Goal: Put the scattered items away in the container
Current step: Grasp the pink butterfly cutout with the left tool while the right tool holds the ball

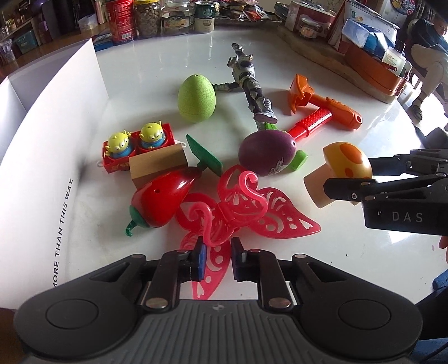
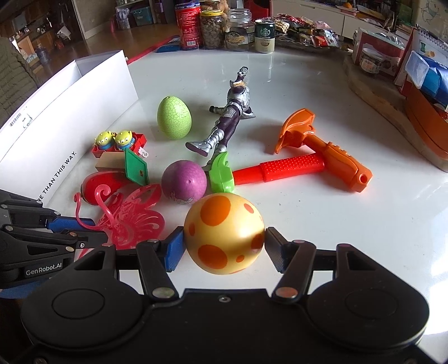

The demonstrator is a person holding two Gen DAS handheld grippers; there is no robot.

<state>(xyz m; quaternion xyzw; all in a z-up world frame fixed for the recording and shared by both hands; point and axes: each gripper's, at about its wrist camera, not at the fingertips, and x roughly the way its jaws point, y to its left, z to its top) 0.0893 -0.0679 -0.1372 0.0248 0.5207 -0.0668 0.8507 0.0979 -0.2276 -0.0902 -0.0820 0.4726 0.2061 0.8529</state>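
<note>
My left gripper (image 1: 219, 259) is shut on a wing of the pink plastic butterfly (image 1: 246, 212), which lies flat on the white table; the right wrist view shows that gripper (image 2: 89, 232) at the butterfly (image 2: 131, 218) from the left. My right gripper (image 2: 224, 249) is shut on the yellow orange-spotted cap of a toy mushroom (image 2: 224, 232), one pad on each side. In the left wrist view that mushroom (image 1: 344, 159) hangs in the right gripper (image 1: 350, 179) just off the table. The white box (image 1: 50, 140) stands along the left.
Loose toys lie between the grippers and the far edge: a red chili (image 1: 162, 198), an alien car (image 1: 131, 148), a green egg (image 1: 196, 96), a purple egg (image 1: 266, 152), an action figure (image 1: 252, 84), an orange axe (image 1: 324, 103) and a red-handled hammer (image 2: 280, 168). Jars (image 1: 173, 16) line the far edge.
</note>
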